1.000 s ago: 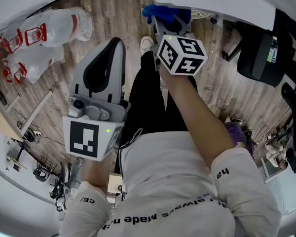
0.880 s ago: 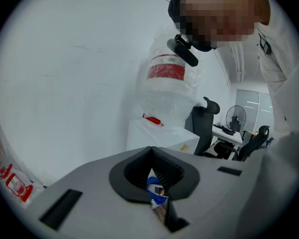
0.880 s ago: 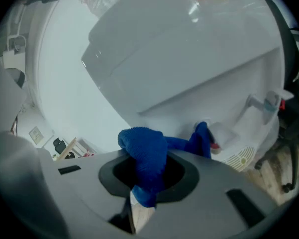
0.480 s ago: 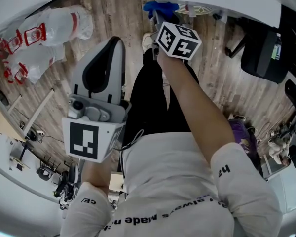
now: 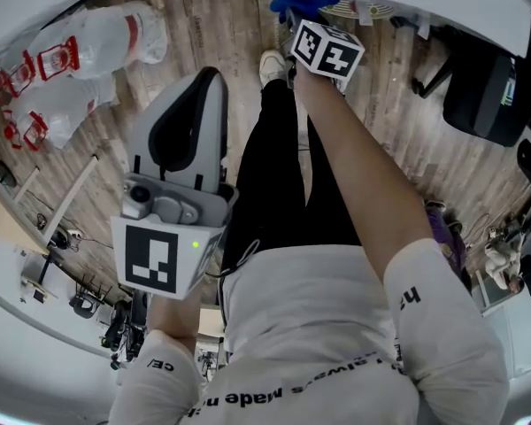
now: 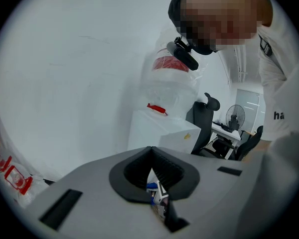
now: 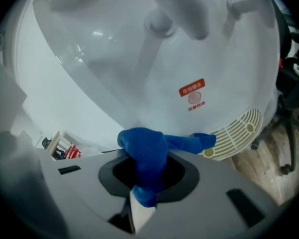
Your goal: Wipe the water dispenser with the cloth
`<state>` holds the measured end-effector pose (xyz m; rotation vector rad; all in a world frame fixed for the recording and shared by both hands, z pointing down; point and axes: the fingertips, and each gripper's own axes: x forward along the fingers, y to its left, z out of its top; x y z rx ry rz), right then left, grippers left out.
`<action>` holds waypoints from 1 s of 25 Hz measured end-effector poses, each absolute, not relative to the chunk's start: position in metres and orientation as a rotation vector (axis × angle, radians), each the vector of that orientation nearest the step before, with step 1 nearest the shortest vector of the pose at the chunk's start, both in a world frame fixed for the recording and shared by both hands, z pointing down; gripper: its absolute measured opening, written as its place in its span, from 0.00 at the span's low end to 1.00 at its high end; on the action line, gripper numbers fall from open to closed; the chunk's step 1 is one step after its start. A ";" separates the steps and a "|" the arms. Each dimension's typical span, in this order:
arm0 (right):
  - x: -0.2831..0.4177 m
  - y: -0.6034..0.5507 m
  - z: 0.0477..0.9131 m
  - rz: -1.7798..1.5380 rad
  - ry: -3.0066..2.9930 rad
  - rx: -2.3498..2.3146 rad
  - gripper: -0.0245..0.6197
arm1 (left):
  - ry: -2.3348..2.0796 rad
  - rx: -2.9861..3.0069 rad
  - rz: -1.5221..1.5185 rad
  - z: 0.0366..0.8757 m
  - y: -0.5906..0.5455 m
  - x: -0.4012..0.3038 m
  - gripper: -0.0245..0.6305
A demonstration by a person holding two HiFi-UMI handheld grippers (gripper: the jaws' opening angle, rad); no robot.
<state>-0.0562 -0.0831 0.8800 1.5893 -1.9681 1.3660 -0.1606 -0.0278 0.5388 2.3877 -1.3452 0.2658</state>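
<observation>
Cloth (image 7: 143,151), clenched in right claw (image 7: 139,188), sits at lower edge of water dispenser (image 7: 139,59); left claw (image 6: 152,159) closed.

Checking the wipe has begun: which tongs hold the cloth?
The right tongs, shut on the blue cloth at the dispenser; the left tongs are shut, empty.

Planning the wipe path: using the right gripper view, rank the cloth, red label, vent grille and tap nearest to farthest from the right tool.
1. Blue cloth, clamped in the right tool.
2. Vent grille, lower right.
3. Red label, higher up.
4. Tap, at the top.
</observation>
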 end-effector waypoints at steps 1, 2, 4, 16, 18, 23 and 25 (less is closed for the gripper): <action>-0.056 -0.083 0.889 1.361 -1.966 1.579 0.16 | -1.340 2.386 0.269 0.541 -0.028 -0.162 0.07; -0.056 -0.083 0.897 1.353 -1.963 1.570 0.16 | -1.334 2.384 0.272 0.544 -0.027 -0.162 0.07; -0.052 -0.083 0.907 1.329 -1.941 1.559 0.16 | -1.323 2.386 0.278 0.548 -0.027 -0.163 0.07; -0.050 -0.072 0.964 1.464 -1.814 1.496 0.16 | -1.261 2.399 0.292 0.560 -0.037 -0.159 0.07; -0.042 -0.066 0.976 1.543 -1.754 1.537 0.16 | -1.259 2.396 0.295 0.561 -0.037 -0.159 0.07; -0.027 -0.063 0.983 1.585 -1.757 1.601 0.16 | -1.244 2.403 0.310 0.561 -0.033 -0.158 0.07; -0.020 -0.061 0.984 1.584 -1.731 1.618 0.16 | -1.239 2.406 0.318 0.562 -0.032 -0.157 0.07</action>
